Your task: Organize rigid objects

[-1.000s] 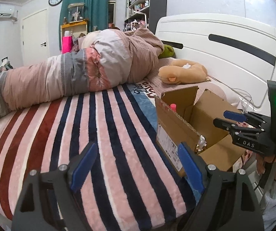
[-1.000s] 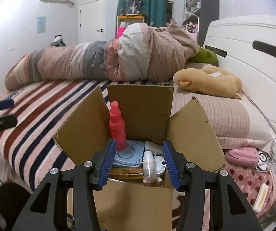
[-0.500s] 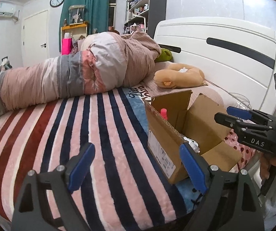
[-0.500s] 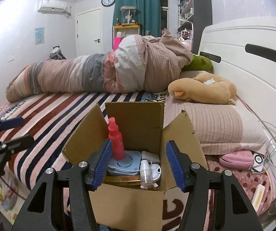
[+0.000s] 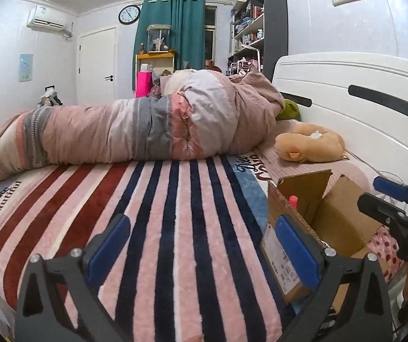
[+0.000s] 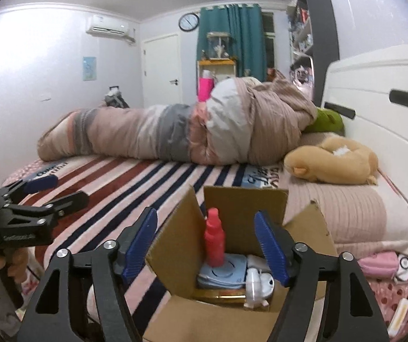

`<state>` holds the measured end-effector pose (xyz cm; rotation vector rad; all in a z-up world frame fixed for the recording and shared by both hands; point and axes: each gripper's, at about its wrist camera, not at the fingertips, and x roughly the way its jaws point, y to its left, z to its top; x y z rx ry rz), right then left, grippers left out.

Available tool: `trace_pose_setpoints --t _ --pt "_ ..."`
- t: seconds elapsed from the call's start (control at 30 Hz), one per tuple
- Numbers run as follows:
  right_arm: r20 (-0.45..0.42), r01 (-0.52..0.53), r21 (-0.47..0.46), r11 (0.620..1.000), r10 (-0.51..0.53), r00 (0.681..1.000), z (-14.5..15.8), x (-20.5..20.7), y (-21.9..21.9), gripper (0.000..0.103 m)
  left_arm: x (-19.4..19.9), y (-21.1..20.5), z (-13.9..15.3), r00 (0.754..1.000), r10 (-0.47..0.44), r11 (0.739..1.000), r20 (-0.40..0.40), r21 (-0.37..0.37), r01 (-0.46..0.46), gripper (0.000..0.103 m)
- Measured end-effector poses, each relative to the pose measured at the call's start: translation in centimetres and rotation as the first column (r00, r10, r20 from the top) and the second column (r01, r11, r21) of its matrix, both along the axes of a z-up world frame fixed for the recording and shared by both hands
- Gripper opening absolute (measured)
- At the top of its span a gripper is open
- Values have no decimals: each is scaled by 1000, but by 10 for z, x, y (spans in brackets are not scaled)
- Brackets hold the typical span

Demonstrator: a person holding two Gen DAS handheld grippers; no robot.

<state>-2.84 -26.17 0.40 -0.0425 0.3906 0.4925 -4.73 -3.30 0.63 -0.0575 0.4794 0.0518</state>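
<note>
An open cardboard box [image 6: 244, 202] [image 5: 312, 208] sits on the striped bed near the pillow end. Inside it stand a red spray bottle [image 6: 214, 239], a round blue-white device [image 6: 224, 270] and a small white bottle [image 6: 254, 285]. My right gripper [image 6: 206, 245] hovers above the box's near edge, its jaws opening, with nothing pressed between the blue pads. My left gripper [image 5: 201, 248] hangs over the striped blanket left of the box, jaws opening wide and empty. In the left wrist view only the red bottle's cap [image 5: 293, 199] shows over the box wall.
A rolled pink and grey duvet [image 5: 135, 131] lies across the bed. A tan plush toy [image 6: 332, 162] and a green one [image 6: 326, 119] rest by the white headboard [image 5: 360, 108]. A pink pouch [image 6: 377, 265] and cables lie right of the box.
Both grippers have opened wider. The right gripper has risen and drawn back from the box, so the box sits lower and farther. The left wrist view has tilted up to show more room.
</note>
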Motion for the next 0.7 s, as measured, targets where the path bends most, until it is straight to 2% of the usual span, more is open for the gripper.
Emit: trace_pose_setpoints --t 0.07,0.7 --pt "11 -1 -5 1000 1 1000 0 -1 3 75 2 0 -1 1000 8 1000 -6 10 -8 101" --pt "-6 10 4 1000 -10 1000 -1 2 0 75 5 -2 -1 1000 15 1000 -12 14 -15 101"
